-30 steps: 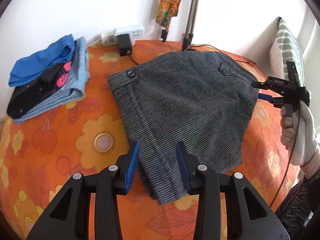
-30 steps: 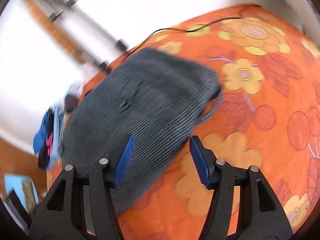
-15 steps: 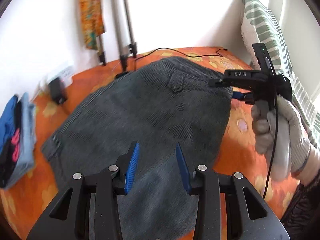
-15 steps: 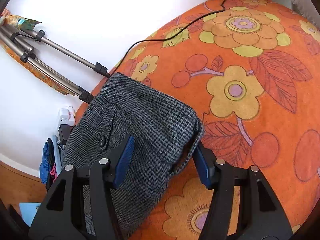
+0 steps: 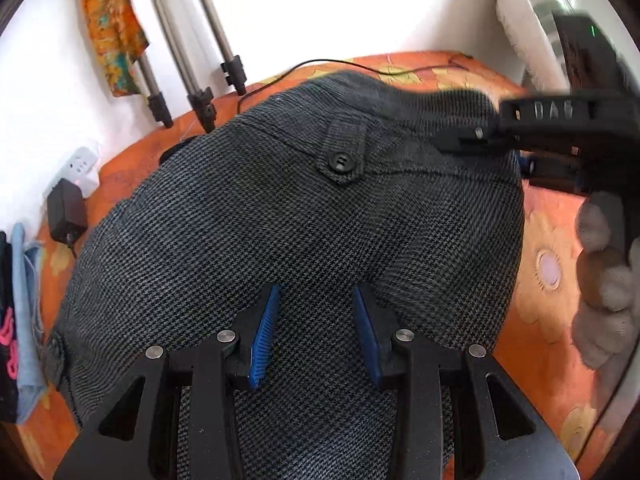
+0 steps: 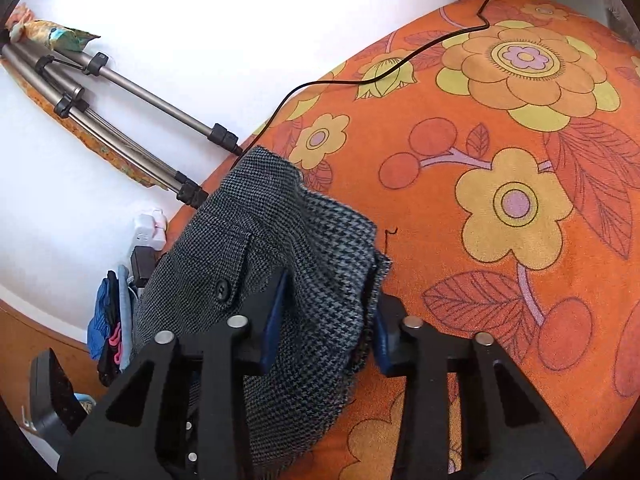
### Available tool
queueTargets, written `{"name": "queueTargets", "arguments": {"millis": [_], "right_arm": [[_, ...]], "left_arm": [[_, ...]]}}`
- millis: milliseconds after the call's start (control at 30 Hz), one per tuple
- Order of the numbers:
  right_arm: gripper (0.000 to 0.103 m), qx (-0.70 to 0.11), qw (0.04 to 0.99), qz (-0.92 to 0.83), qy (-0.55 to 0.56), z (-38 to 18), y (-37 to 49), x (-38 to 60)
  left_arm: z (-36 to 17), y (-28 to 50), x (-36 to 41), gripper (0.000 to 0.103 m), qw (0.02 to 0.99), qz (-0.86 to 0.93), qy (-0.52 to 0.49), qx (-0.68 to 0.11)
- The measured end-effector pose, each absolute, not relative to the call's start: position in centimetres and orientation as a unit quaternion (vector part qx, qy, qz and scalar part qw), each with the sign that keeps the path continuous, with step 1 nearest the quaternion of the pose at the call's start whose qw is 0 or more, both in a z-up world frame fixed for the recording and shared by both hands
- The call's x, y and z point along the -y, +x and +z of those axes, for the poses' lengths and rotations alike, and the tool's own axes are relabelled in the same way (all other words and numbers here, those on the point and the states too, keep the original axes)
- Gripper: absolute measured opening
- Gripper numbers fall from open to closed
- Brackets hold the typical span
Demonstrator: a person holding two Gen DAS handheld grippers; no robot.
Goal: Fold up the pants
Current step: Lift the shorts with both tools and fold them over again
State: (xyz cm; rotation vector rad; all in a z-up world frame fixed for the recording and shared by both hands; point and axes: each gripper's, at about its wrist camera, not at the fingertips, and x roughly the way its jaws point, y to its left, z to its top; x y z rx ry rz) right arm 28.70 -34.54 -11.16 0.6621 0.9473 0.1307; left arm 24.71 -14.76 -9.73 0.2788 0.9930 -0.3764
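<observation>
The dark grey houndstooth pants [image 5: 280,220] lie folded on the orange flowered bed; a buttoned back pocket [image 5: 340,156] faces up. My left gripper [image 5: 316,328] is open, low over the pants' near part, with cloth under both blue pads. My right gripper [image 6: 328,312] is open with the pants' corner [image 6: 332,264] lying between its jaws; the cloth there is lifted and creased. The right gripper also shows in the left wrist view [image 5: 532,140] at the pants' far right edge, held by a gloved hand.
A stack of folded clothes [image 5: 16,320] lies at the left of the bed. A power strip with a black charger [image 5: 68,208] and tripod legs [image 5: 192,80] stand at the wall. A black cable [image 6: 380,72] runs over the bedspread. A striped pillow [image 5: 532,12] stands at the right.
My left gripper moved forward and lower over the pants. My right gripper moved in over the pants' corner, so the cloth now lies between its jaws.
</observation>
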Motion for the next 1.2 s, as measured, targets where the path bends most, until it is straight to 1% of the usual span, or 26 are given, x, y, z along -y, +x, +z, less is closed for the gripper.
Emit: {"name": "queueTargets", "arguments": {"millis": [133, 267, 467, 500, 633, 667, 733, 833, 900, 1033, 1100, 1200], "right_arm": [[0.023, -0.446, 0.832, 0.07, 0.322, -11.0, 28.6, 35.0], [0.021, -0.441, 0.839, 0.074, 0.309, -10.3, 28.4, 34.7], [0.02, -0.437, 0.845, 0.075, 0.299, -9.8, 28.5, 34.2], [0.019, -0.437, 0.846, 0.077, 0.296, -9.7, 28.5, 34.2], [0.018, -0.429, 0.854, 0.083, 0.284, -9.1, 28.3, 33.9], [0.017, -0.427, 0.855, 0.085, 0.282, -8.9, 28.3, 33.9], [0.017, -0.42, 0.859, 0.091, 0.278, -8.3, 28.1, 33.7], [0.016, -0.409, 0.866, 0.103, 0.27, -7.1, 27.7, 33.0], [0.016, -0.401, 0.872, 0.111, 0.259, -6.2, 27.5, 32.4], [0.016, -0.387, 0.883, 0.126, 0.234, -4.7, 26.9, 31.0], [0.016, -0.383, 0.886, 0.132, 0.226, -4.2, 26.8, 30.5], [0.015, -0.379, 0.888, 0.137, 0.223, -3.7, 26.5, 30.1]], "left_arm": [[-7.7, 25.9, 11.8, 0.036, 0.872, -0.16, 0.06, -0.459], [-7.7, 28.5, 9.2, 0.036, 0.878, -0.119, 0.023, -0.463], [-10.5, 30.6, 9.5, 0.036, 0.867, -0.094, 0.046, -0.487], [-10.3, 30.3, 9.7, 0.036, 0.87, -0.095, 0.053, -0.482], [-8.3, 29.2, 8.8, 0.036, 0.882, -0.106, 0.015, -0.459], [-8.1, 29.1, 8.8, 0.036, 0.885, -0.108, 0.021, -0.453], [-9.0, 29.5, 8.8, 0.036, 0.879, -0.1, 0.044, -0.463], [-10.6, 30.1, 8.4, 0.036, 0.867, -0.097, 0.041, -0.486], [-9.8, 29.4, 8.4, 0.036, 0.875, -0.09, 0.044, -0.474], [-6.7, 24.5, 8.4, 0.036, 0.884, -0.139, -0.001, -0.447], [-6.9, 22.5, 9.4, 0.036, 0.875, -0.167, 0.005, -0.455], [-8.9, 21.2, 10.7, 0.036, 0.854, -0.19, 0.016, -0.484]]}}
